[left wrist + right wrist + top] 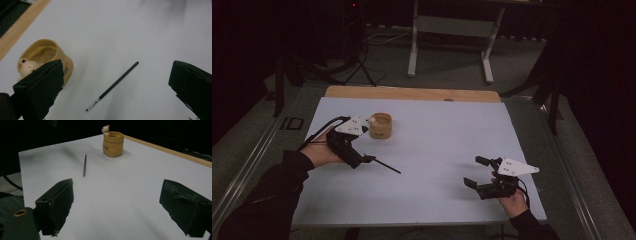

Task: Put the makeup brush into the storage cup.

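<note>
Hovering our left gripper [362,150], jaws wide and empty, over the brush [112,86], flat on the surface at the cup's [380,125] 5 o'clock. Right gripper [477,172] also open. Risk: thin handle rolling as jaws close.

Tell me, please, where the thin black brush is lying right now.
The brush lies flat on the white table, left of centre in the high view, just ahead of the open left gripper and near the tan cup.
</note>
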`<state>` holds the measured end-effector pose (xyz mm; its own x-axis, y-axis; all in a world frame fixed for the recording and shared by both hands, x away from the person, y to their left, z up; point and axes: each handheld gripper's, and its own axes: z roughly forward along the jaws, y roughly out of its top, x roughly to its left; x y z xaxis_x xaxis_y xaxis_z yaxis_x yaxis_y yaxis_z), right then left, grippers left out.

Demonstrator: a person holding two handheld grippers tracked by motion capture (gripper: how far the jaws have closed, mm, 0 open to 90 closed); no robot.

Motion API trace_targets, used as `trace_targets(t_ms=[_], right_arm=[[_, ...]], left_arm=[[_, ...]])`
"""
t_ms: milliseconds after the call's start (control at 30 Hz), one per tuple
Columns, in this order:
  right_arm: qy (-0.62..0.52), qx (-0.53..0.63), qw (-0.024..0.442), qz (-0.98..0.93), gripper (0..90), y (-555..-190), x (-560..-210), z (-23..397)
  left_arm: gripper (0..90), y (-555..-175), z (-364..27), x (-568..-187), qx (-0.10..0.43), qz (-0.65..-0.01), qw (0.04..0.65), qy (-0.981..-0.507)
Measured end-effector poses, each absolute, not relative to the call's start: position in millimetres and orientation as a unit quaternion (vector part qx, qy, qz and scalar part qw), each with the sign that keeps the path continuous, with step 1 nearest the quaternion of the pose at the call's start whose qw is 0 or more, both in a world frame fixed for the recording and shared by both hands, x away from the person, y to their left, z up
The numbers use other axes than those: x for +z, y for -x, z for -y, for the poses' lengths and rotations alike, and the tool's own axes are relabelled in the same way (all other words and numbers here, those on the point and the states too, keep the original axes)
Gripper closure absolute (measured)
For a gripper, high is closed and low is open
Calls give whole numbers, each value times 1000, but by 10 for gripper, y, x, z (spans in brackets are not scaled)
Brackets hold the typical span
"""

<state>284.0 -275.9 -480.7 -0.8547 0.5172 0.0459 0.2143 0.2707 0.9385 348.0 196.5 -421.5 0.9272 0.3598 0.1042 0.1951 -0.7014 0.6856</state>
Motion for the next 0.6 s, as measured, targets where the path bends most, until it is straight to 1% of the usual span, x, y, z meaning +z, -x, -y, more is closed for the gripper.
trace_targets(t_ms=[33, 100, 133, 367, 533, 600], right_arm=[[-233, 557, 136, -785, 120, -2840, -4807, 2759], [-231, 556, 133, -787, 120, -2841, -4814, 2750], [-231, 555, 133, -788, 120, -2841, -4816, 2747], [-229, 555, 131, -789, 120, -2840, -4819, 2743], [-227, 554, 127, -790, 120, -2845, -4826, 2738], [-228, 553, 128, -791, 120, -2848, -4828, 2738]], left_arm=[[0, -3480, -1965, -4215, 116, -152, 355, -915], [0, -3482, -1853, -4254, 112, -129, 320, -932], [0, -3483, -1830, -4261, 113, -120, 312, -935], [1, -3541, -1764, -4320, 103, -111, 297, -943], [10, -3561, -1705, -4382, 102, -91, 278, -951], [33, -3567, -1682, -4396, 109, -78, 269, -954]])
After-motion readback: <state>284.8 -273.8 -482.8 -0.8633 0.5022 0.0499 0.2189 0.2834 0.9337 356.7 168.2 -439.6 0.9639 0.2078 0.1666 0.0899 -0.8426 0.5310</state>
